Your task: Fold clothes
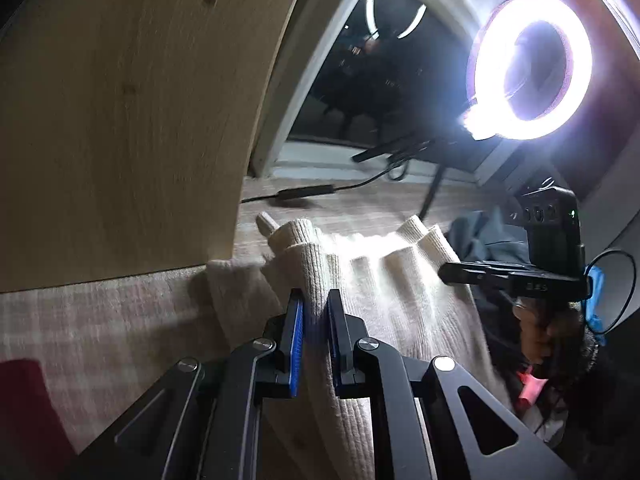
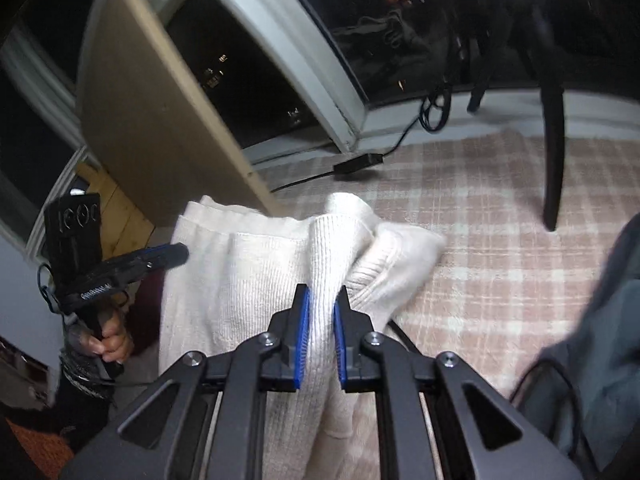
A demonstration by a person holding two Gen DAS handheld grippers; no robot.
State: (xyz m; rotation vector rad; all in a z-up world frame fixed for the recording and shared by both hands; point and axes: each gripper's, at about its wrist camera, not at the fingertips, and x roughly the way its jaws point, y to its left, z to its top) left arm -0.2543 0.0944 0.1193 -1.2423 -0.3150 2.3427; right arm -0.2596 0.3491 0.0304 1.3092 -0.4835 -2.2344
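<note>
Both grippers are clamped on the same cream ribbed knit sweater [image 2: 256,264]: the left gripper [image 1: 316,312] has a bunched ridge of one edge squeezed between its blue pads, and the right gripper [image 2: 320,312] pinches a similar ridge on the opposite side, so my guess is it's held at two points to keep the cloth spread between them for a fold. The sweater hangs from those two pinches and trails onto the pink-and-white checked blanket [image 2: 500,216] covering the surface, with a grey-blue garment [image 2: 600,360] waiting off to the side. The glowing white ring light [image 1: 532,64] on its stand is probably there just to light the work.
</note>
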